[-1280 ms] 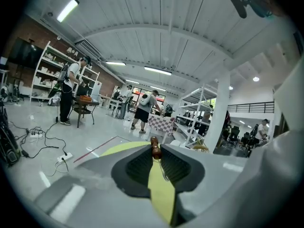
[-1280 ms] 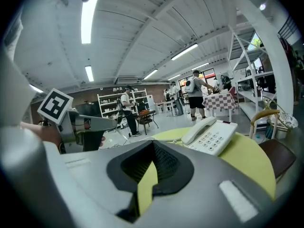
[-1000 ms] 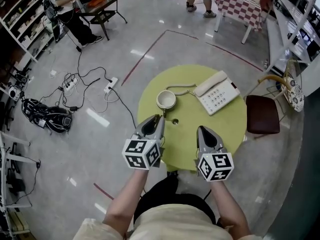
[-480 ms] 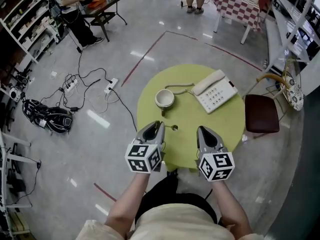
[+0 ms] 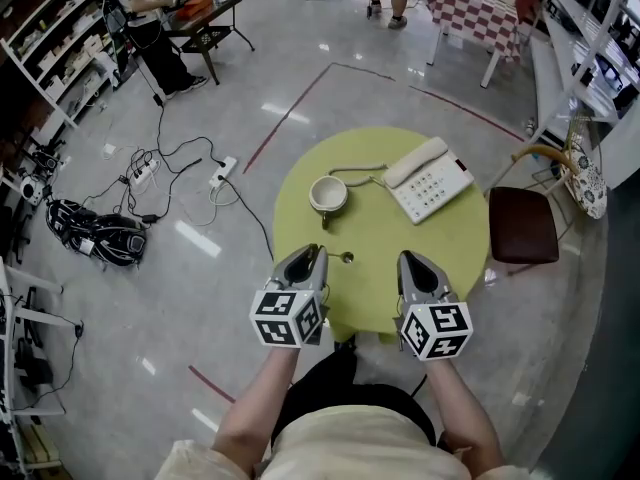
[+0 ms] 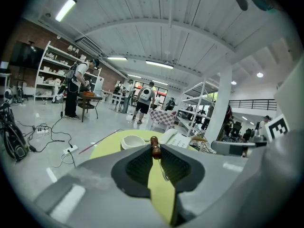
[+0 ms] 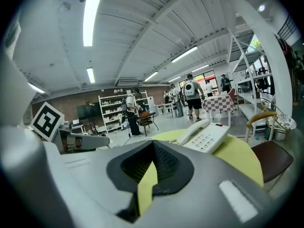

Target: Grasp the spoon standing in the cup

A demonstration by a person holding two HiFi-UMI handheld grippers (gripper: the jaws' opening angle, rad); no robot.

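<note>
My left gripper [image 5: 318, 250] is shut on the spoon [image 5: 346, 258] over the near left part of the round yellow-green table [image 5: 450, 253]. In the left gripper view the spoon's brown wooden handle [image 6: 155, 147] sticks up between the jaw tips, and its thin metal shaft runs down between the pads. The white cup [image 5: 329, 196] stands farther back on the table with nothing in it; the left gripper view shows the cup [image 6: 133, 141] ahead. My right gripper [image 5: 410, 260] hangs beside the left one. Its jaw tips meet [image 7: 153, 144] and hold nothing.
A white desk phone [image 5: 428, 180] lies at the table's back right, its cord curling toward the cup. A dark red chair [image 5: 525, 228] stands right of the table. Cables and a power strip [image 5: 150, 168] lie on the floor at left. People stand near tables at the back.
My left gripper has drawn back with the spoon, away from the cup and toward the table's near edge. The right gripper has stayed in place.
</note>
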